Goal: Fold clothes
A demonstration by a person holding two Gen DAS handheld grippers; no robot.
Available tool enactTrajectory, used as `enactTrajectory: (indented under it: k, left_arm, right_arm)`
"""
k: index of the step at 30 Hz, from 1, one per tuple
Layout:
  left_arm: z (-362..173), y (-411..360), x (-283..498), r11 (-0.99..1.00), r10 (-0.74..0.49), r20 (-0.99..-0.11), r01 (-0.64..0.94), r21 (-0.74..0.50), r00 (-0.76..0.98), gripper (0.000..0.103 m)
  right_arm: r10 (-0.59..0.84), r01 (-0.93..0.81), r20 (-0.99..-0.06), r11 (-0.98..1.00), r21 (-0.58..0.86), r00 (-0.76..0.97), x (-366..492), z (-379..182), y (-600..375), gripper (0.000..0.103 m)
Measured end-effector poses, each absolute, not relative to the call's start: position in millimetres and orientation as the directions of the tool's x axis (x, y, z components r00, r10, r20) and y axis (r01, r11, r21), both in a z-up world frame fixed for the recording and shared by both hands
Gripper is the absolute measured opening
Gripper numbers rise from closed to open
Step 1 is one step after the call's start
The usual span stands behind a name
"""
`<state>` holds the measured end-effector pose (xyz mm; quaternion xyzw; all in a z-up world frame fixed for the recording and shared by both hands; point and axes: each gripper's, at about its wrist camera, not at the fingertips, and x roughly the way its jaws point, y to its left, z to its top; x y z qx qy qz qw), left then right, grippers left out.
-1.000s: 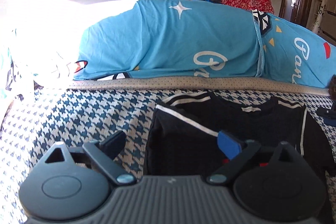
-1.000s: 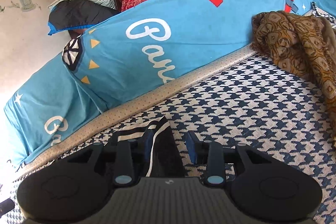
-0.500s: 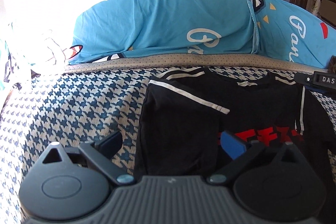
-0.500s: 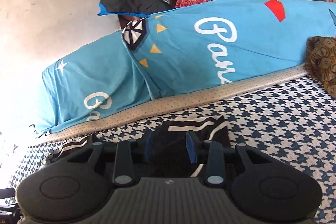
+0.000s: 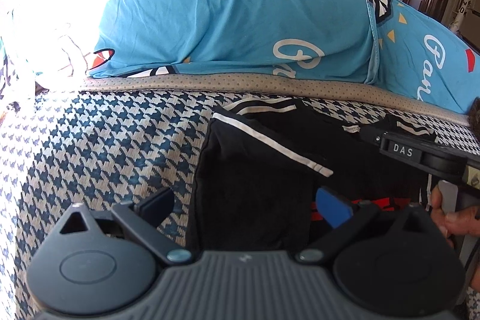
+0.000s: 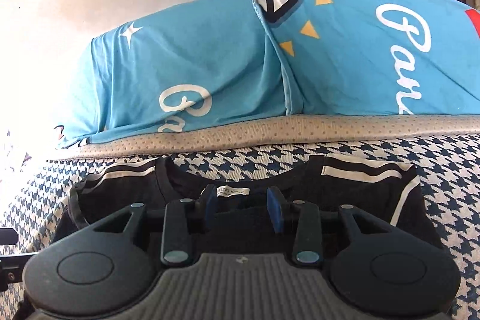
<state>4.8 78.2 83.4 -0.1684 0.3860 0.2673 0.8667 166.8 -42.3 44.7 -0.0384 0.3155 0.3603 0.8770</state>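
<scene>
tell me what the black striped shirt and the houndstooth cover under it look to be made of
Black shirt with white stripes: looks like soft matte knit, probably cotton jersey; it lies limp with soft creases and a sewn neck label. Blue-and-white houndstooth cover: looks like coarse woven cloth; a ribbed weave shows up close. Exact fibres cannot be told.

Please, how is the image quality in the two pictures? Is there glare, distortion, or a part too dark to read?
Left wrist view: strong sunlight washes out the upper left corner; the black shirt shows almost no detail. Right wrist view: glare burns the left edge, and the fisheye bends the tan seat edge; the collar label is sharp but too small to read.
</scene>
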Motion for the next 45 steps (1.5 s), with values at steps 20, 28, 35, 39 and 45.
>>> enactTrajectory:
  k: [20,28,35,39,45]
  left_arm:
    - [82,81,6,0.793,0.307,-0.773,-0.598,-0.114,0.555,0.101]
    - [81,82,7,0.789,0.301,-0.778,-0.602,-0.121,0.552,0.101]
    - [83,80,5,0.788,0.294,-0.787,-0.603,-0.121,0.542,0.101]
    - [87,79,1,0.782,0.279,-0.788,-0.606,-0.146,0.549,0.101]
    - [94,72,-9,0.778,0.272,-0.784,-0.606,-0.162,0.559,0.102]
  right_arm:
    - [0.521,-0.67,-0.566,0.739,-0.076,0.639,159,22,0,0.006]
    - [0.501,-0.628,-0.557,0.776,-0.049,0.662,168,22,8,0.003]
    - [0.494,-0.612,-0.575,0.791,-0.014,0.652,167,31,7,0.007]
    - [0.495,-0.604,-0.571,0.797,-0.002,0.655,157,41,-10,0.021]
    - [0.485,-0.611,-0.583,0.791,-0.026,0.652,139,64,-46,0.022]
